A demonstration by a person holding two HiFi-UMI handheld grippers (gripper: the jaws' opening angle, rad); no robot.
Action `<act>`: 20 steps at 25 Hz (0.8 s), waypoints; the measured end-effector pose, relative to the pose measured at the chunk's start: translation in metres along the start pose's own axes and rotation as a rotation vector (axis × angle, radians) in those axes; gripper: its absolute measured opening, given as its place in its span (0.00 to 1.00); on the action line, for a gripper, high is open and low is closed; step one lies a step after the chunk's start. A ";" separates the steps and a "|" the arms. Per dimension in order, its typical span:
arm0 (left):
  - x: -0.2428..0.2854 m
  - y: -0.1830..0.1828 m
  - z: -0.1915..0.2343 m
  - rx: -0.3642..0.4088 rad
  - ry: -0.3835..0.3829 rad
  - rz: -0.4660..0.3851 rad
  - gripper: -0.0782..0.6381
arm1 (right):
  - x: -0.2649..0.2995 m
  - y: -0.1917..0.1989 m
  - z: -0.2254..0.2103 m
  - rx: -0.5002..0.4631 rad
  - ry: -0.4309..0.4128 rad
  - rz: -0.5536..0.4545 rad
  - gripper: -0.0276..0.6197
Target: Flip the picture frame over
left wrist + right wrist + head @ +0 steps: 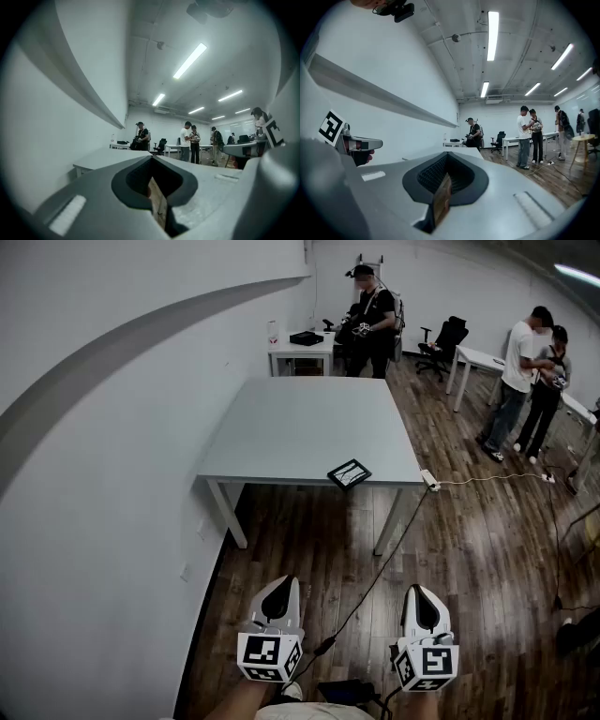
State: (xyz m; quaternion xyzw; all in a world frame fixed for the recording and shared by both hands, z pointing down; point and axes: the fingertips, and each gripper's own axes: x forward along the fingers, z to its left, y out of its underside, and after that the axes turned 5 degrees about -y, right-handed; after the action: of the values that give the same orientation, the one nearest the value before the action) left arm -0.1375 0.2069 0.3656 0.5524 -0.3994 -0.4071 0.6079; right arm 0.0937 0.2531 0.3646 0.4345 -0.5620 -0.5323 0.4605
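Plainly, square markers (262, 651) pattern left gripper (278, 583) and right gripper (422, 590); picture frame (349, 473) unreadable.

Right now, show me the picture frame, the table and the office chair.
picture frame (349, 473), head view, middle of its upper side.
table (300, 427), head view, bare middle of its top.
office chair (450, 334), head view, its backrest.

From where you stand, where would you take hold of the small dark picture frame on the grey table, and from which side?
The small dark rectangular picture frame lies flat and skewed at the front edge of the grey table. So probably grip its near edge, coming in level from that front side and pinching the thin rim. Whether it overhangs the edge is unclear.
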 end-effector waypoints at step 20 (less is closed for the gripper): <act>-0.001 -0.001 -0.021 0.004 -0.008 -0.003 0.11 | -0.011 0.002 -0.019 0.017 0.001 -0.009 0.08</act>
State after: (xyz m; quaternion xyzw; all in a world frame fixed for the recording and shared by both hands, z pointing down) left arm -0.1181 0.2154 0.3626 0.5523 -0.4020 -0.4095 0.6047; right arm 0.1141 0.2599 0.3660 0.4411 -0.5645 -0.5293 0.4546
